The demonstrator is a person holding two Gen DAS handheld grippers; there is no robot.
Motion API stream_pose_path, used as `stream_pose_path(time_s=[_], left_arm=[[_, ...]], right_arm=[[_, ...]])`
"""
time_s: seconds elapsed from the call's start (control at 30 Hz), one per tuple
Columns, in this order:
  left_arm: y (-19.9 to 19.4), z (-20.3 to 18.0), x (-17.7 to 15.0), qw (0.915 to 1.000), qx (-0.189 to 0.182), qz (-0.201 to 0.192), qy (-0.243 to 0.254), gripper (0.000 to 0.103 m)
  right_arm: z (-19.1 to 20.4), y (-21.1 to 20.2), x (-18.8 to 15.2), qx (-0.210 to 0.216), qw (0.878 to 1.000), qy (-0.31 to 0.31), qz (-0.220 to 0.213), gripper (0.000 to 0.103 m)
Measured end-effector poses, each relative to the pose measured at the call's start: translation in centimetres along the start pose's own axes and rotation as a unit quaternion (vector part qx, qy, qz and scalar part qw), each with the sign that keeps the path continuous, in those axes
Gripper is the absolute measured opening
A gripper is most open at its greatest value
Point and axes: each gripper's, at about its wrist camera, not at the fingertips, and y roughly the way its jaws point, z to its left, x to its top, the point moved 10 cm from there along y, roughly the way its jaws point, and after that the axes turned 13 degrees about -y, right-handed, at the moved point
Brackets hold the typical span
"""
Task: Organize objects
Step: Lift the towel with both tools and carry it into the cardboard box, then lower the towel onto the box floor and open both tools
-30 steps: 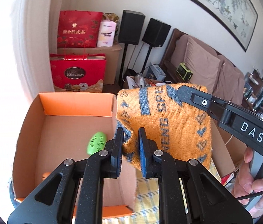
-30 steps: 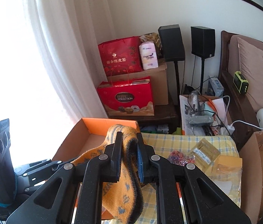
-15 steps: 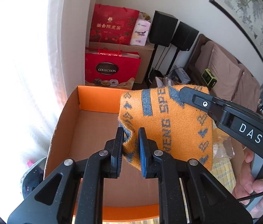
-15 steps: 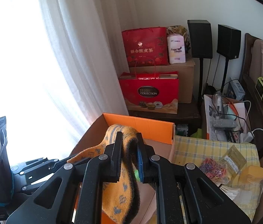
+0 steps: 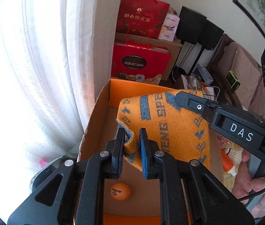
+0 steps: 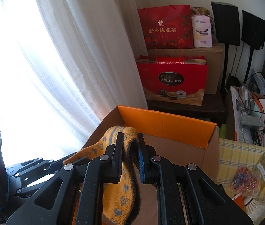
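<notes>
Sock hangs stretched between both tools above the open box: the left gripper has its jaws clamped on one edge, the right gripper clamped on the other. Below the left jaws an orange ball sits on the box floor. If one side lets go first, the cloth could swing and drape over the box wall, or snag on a jaw.
</notes>
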Motion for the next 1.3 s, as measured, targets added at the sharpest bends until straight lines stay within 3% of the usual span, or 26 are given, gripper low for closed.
stream_pose_path(time_s=[0.17,0.37,0.57,0.7,0.93,0.97,1.03,1.1,1.2,1.3], left_arm=[[2.1,1.1,-0.1,0.9998,0.012,0.014,-0.007,0.014],[4.3,1.4,-1.0,0.9989,0.031,0.035,0.005,0.014],[2.1,2.0,-2.6,0.9979,0.024,0.053,0.027,0.014],[0.5,3.0,-2.8,0.9978,0.034,0.048,0.032,0.014],[0.3,2.7,-3.2,0.9983,0.029,0.045,0.021,0.015],[0.2,2.4,-3.3,0.9987,0.023,0.043,0.018,0.016],[0.0,2.0,-3.4,0.9990,0.017,0.040,0.009,0.038],[-0.1,1.8,-3.3,0.9993,0.011,0.034,0.004,0.048],[-0.3,1.1,-3.3,0.9995,0.010,0.031,0.005,0.049],[-0.6,0.4,-3.4,0.9997,0.008,0.024,0.007,0.058]], right_arm=[[-0.5,2.4,-0.2,0.024,1.000,0.018,0.006,0.013],[-1.8,4.5,-0.8,0.016,0.999,0.019,0.034,0.014],[-1.7,5.1,-3.4,0.020,0.995,0.005,0.097,0.027],[-1.7,4.0,-4.4,0.014,0.994,-0.005,0.111,0.045],[-2.0,1.3,-4.0,-0.011,0.996,-0.013,0.091,0.046],[-2.0,0.9,-4.0,-0.016,0.996,-0.015,0.089,0.046],[-2.0,0.1,-4.1,-0.028,0.996,-0.023,0.084,0.046],[-2.2,-0.9,-4.3,-0.045,0.995,-0.033,0.079,0.050],[-2.5,-1.9,-4.6,-0.056,0.995,-0.037,0.073,0.056],[-2.6,-2.7,-5.0,-0.062,0.995,-0.040,0.070,0.063]])
